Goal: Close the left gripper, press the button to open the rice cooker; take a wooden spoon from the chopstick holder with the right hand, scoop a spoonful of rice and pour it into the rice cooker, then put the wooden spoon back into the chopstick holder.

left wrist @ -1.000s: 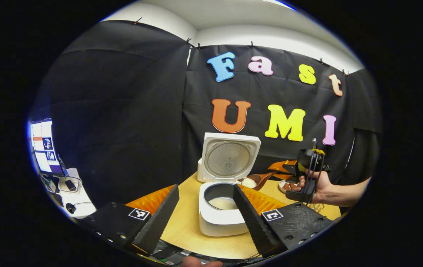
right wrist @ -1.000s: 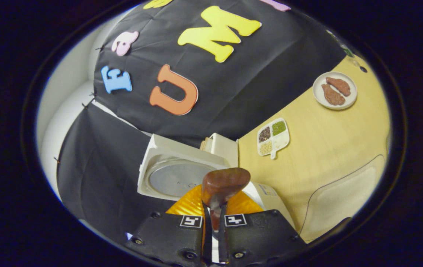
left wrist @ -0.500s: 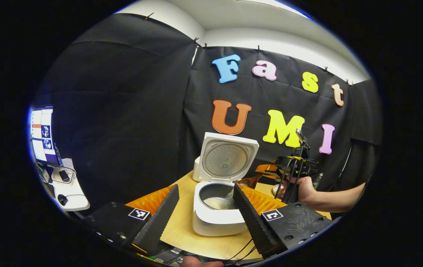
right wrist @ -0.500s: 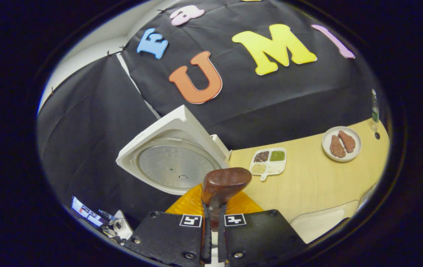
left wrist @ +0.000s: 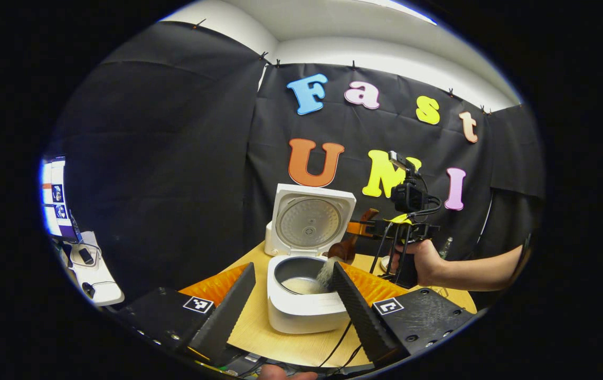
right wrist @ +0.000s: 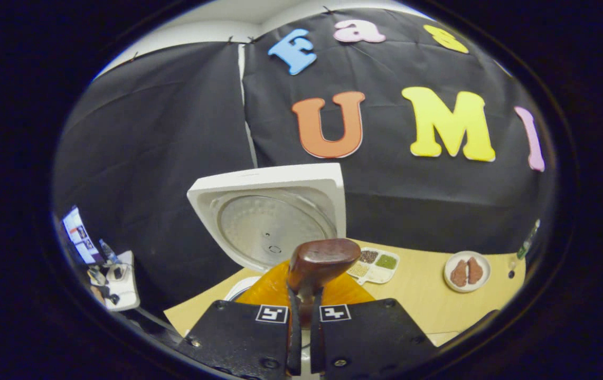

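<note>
Right gripper (right wrist: pixel 304 338): clamped on wooden spoon (right wrist: pixel 318 262), now tipped further; rice stream (left wrist: pixel 325 273) falls into rice cooker (left wrist: pixel 304 306) below. Left gripper (left wrist: pixel 293 309): wide, empty. Pour underway.

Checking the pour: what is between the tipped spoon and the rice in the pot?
In the left gripper view, a stream of falling rice links the spoon to the pot.
</note>
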A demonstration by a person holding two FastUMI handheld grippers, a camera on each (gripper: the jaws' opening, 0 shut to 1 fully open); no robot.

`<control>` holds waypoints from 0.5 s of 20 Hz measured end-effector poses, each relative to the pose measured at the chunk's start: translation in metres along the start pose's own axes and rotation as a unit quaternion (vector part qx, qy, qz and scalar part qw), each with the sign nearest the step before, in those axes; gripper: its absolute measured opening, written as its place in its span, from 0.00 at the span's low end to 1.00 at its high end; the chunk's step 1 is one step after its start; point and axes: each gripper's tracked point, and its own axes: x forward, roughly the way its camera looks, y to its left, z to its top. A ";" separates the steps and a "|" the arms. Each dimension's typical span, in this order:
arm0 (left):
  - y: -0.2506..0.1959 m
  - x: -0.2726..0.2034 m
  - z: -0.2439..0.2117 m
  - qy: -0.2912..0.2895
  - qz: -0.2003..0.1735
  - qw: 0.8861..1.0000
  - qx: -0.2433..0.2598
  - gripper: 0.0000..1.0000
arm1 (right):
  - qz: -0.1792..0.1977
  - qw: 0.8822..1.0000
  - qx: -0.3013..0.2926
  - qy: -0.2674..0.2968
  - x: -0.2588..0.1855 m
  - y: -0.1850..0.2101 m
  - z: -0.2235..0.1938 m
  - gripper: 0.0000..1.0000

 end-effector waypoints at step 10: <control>-0.014 0.001 -0.003 -0.001 -0.021 1.000 0.014 0.94 | 0.012 0.980 -0.193 -0.041 -0.004 0.035 0.018 0.08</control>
